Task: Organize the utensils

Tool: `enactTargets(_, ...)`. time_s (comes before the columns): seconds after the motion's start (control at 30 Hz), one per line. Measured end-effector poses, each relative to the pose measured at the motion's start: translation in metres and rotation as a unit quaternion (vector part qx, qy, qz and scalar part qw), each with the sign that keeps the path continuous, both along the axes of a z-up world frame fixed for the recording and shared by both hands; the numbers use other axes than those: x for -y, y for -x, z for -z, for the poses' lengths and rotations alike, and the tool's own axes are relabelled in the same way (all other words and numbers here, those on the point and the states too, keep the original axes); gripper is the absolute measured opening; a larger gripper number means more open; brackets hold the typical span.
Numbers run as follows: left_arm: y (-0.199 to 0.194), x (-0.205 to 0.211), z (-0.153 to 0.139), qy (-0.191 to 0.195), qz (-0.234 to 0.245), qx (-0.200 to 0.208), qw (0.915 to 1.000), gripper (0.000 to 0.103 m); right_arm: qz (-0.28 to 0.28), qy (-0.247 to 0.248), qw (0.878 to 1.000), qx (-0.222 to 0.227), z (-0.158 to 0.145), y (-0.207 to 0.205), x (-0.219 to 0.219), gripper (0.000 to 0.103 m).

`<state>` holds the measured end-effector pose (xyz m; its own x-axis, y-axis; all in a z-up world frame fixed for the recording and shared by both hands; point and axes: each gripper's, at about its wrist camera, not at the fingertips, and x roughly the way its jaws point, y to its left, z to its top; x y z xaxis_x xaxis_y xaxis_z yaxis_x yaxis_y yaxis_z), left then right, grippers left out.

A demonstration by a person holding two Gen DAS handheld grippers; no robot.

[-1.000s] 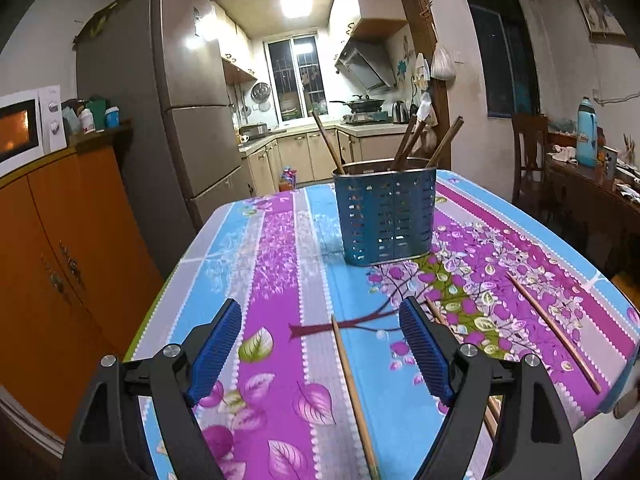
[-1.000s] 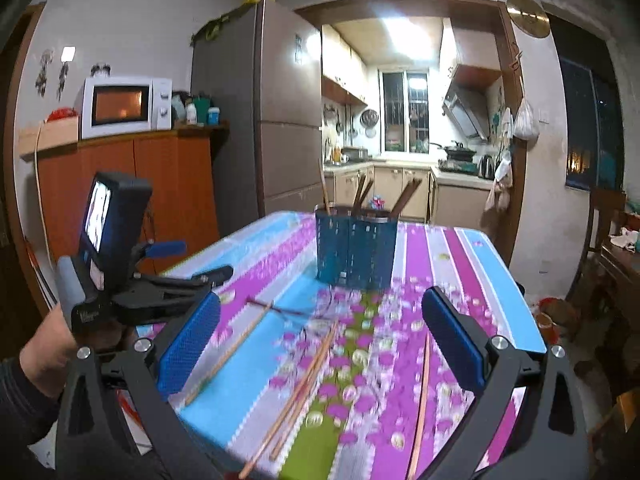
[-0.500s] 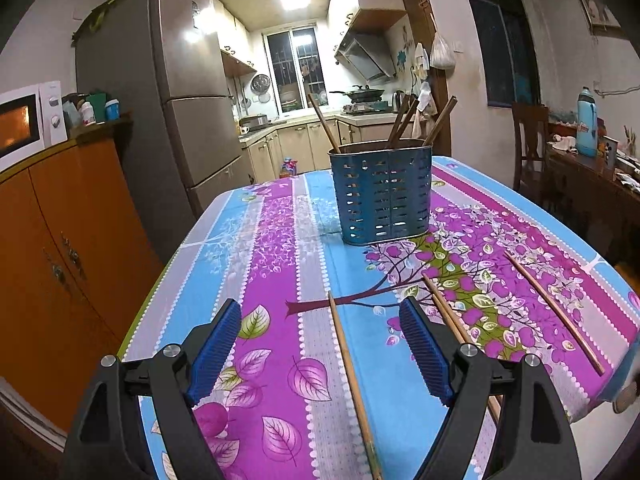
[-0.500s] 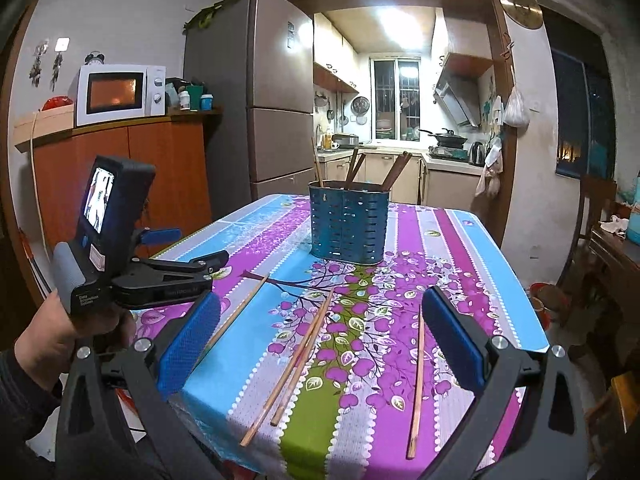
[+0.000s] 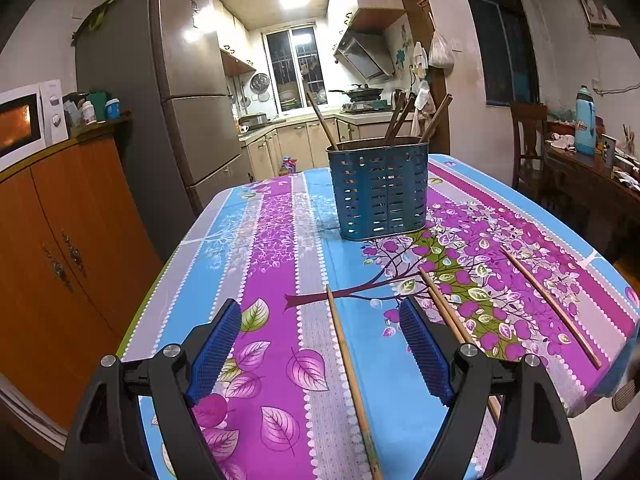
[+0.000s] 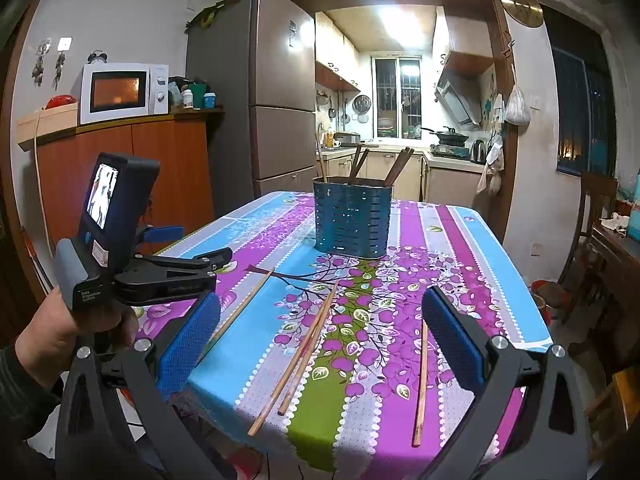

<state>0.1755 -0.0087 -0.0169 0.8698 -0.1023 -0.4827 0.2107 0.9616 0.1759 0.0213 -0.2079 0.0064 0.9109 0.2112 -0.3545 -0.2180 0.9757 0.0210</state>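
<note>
A blue perforated utensil holder (image 5: 380, 192) stands mid-table with several chopsticks upright in it; it also shows in the right wrist view (image 6: 352, 222). Loose wooden chopsticks lie on the floral tablecloth: one (image 5: 348, 376) between my left gripper's fingers, a pair (image 5: 440, 304) by its right finger, one (image 5: 548, 304) at the right. My left gripper (image 5: 320, 344) is open and empty, low over the near table edge. My right gripper (image 6: 320, 340) is open and empty, back from the table's near edge, above the pair (image 6: 304, 352) and a single chopstick (image 6: 420, 376).
The left gripper with its screen (image 6: 132, 240) is held at the table's left corner. An orange cabinet (image 5: 60, 260) with a microwave and a grey fridge (image 5: 176, 100) stand left. A wooden chair (image 5: 528, 140) and side table stand right. The kitchen lies beyond.
Both grippers have drawn back and dropped lower toward the near table edge; the holder looks farther away in the right view. Both stay open. No chopstick has moved.
</note>
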Motion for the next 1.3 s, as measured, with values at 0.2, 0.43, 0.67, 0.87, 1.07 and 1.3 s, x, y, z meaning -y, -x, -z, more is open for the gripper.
enactTargets(0.2,0.000,0.000,0.000,-0.001,0.000,-0.001,1.0000,0.082,-0.001,0.000,1.000,-0.004,0.001,0.003,-0.003,0.097)
enactTargets(0.43,0.006,-0.002,0.000,-0.004,-0.004,0.000,1.0000,0.082,-0.001,0.000,1.000,0.000,-0.002,0.006,-0.002,0.097)
enactTargets(0.67,0.007,-0.001,0.000,-0.006,-0.005,-0.001,1.0000,0.082,-0.002,0.001,1.000,0.000,-0.001,0.006,-0.004,0.097)
enactTargets(0.87,0.008,-0.004,0.000,0.000,-0.008,0.006,0.9999,0.082,0.003,-0.002,1.000,0.010,0.000,0.009,-0.002,0.097)
enactTargets(1.07,0.027,-0.043,0.004,0.064,-0.015,0.058,0.9962,0.082,0.006,-0.016,0.999,0.047,0.013,0.028,0.007,0.069)
enactTargets(1.3,0.072,-0.051,0.045,0.082,0.036,0.067,0.9938,0.073,-0.017,-0.024,0.999,0.016,0.057,0.031,-0.001,0.040)
